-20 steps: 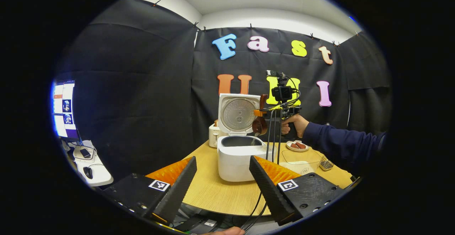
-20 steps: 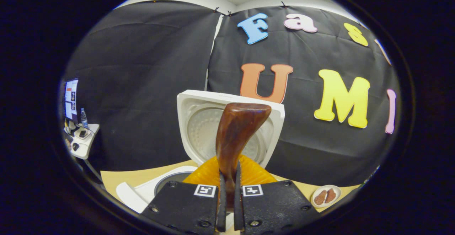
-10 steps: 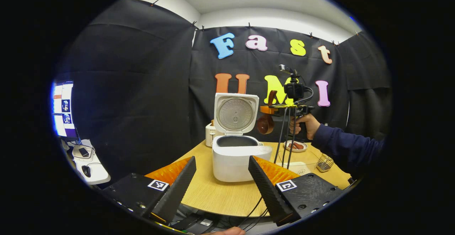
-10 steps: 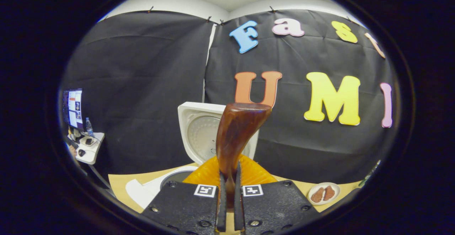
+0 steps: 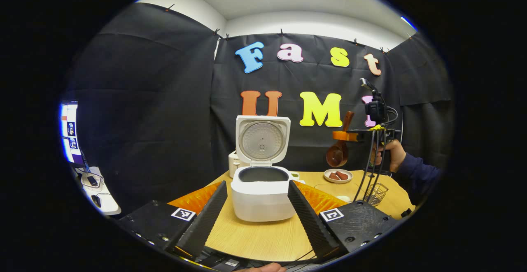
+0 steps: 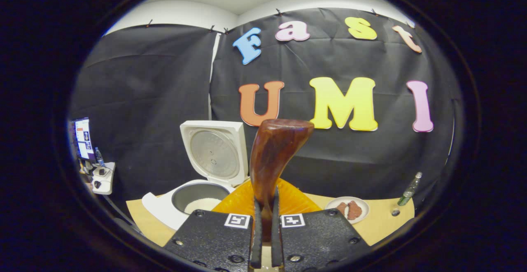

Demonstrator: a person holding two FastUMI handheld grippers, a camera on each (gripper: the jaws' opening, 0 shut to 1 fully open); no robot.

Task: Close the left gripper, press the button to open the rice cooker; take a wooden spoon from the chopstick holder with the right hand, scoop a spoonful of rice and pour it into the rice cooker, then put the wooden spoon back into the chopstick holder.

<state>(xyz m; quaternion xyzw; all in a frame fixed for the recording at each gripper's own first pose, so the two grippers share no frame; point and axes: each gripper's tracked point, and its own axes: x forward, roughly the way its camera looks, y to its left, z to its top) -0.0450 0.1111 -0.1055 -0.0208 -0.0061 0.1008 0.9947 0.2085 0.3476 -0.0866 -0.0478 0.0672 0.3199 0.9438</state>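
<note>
Wooden and dark brown, the spoon [image 6: 273,156] sits clamped by its handle between the fingers of our right gripper [image 6: 263,239], which are drawn in until only the handle parts them. From the left gripper view we see that gripper held up in the air to the right of the rice cooker [image 5: 260,189], the spoon's bowl hanging below it over the table, clear of the cooker. Our left gripper [image 5: 257,210] stands wide open and holds nothing, its fingers framing the cooker from the near side.

We judge the task nearly done: the cooker's lid [image 5: 262,140] stands upright and open, and white rice [image 6: 201,204] lies in the inner pot, so the pour looks finished. What remains is returning the spoon to the chopstick holder [image 5: 375,193], a small wire basket to the right of the cooker, below our right gripper.

Beyond the cooker to the right rests a small plate [image 5: 337,175] with brown pieces of food. Everything stands on a light wood table [image 5: 255,235]. Left of the cooker, off the table, is a desk with a lit monitor [image 5: 68,132].
</note>
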